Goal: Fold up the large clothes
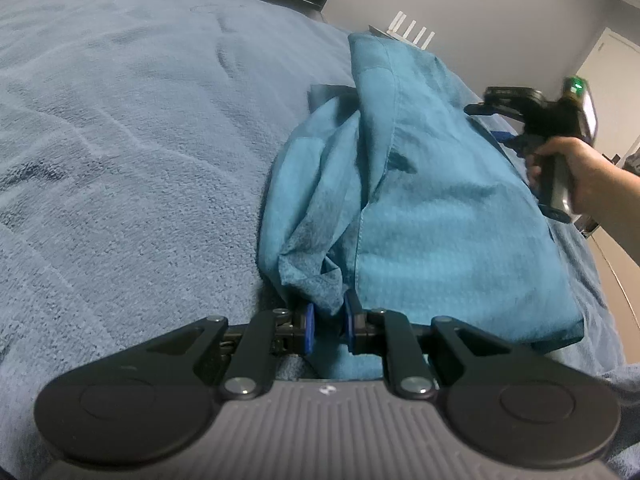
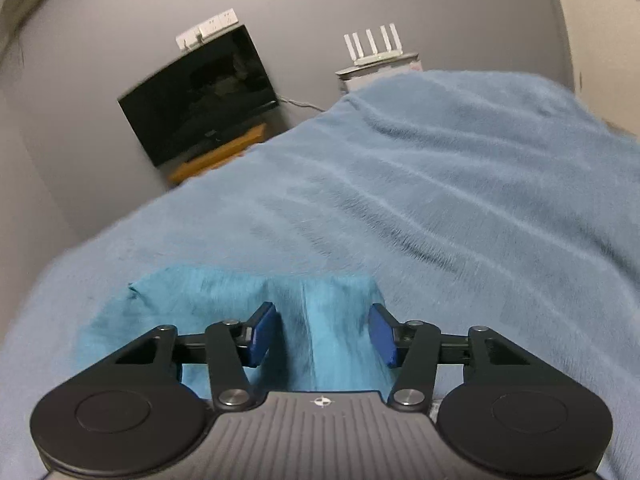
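Left wrist view: my left gripper (image 1: pixel 327 322) clamped on bunched near edge of teal garment (image 1: pixel 432 216); long axis runs away across blue blanket (image 1: pixel 120 140). My right gripper (image 2: pixel 322 332) spread, nothing between its pads, over far-right edge, nearer there.

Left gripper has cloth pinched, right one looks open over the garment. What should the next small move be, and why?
Probably lower the right gripper and close it on the teal garment: its jaws stand open over the fabric, while the left gripper already pinches a bunched edge, so a second grip seems needed to fold.
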Demonstrator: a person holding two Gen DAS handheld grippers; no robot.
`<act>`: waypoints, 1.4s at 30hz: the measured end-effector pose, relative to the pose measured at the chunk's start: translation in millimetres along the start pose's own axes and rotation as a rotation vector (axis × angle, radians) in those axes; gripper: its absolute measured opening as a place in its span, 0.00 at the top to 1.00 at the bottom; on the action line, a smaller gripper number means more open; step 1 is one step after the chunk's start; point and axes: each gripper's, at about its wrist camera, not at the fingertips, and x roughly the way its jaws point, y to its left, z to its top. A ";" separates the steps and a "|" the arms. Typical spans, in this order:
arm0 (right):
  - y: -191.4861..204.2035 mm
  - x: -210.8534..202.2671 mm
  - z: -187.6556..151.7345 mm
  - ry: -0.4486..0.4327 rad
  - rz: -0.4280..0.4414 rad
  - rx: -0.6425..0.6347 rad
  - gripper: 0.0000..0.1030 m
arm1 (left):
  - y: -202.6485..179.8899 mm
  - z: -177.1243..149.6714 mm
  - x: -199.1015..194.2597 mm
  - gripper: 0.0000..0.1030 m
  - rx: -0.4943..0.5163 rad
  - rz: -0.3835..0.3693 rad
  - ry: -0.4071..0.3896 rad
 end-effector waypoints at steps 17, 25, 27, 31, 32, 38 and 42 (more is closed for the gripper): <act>158.6 -33.5 -58.7 0.044 0.242 -0.526 0.19 | 2.6 0.4 -0.4 0.89 -0.012 -0.013 0.006; 206.0 15.2 -102.6 0.247 0.211 -0.441 0.47 | 10.9 -4.3 -22.4 0.90 -0.026 -0.078 -0.018; 208.8 16.3 -109.6 0.283 0.319 -0.459 0.46 | 16.9 -3.7 -31.8 0.89 -0.058 -0.109 -0.044; 196.0 -13.7 -103.3 0.258 0.456 -0.387 0.49 | 26.3 -3.7 -41.4 0.89 -0.109 -0.150 -0.074; 185.7 -32.5 -99.4 0.201 0.466 -0.359 0.43 | 25.7 -3.4 -43.1 0.89 -0.115 -0.154 -0.082; 96.9 -155.8 -101.0 -0.079 0.344 -0.386 0.19 | 45.3 -1.3 -64.6 0.62 -0.229 -0.066 -0.167; 34.3 -203.5 -119.2 -0.125 0.151 -0.411 0.19 | 62.4 3.2 -87.8 0.61 -0.326 -0.020 -0.272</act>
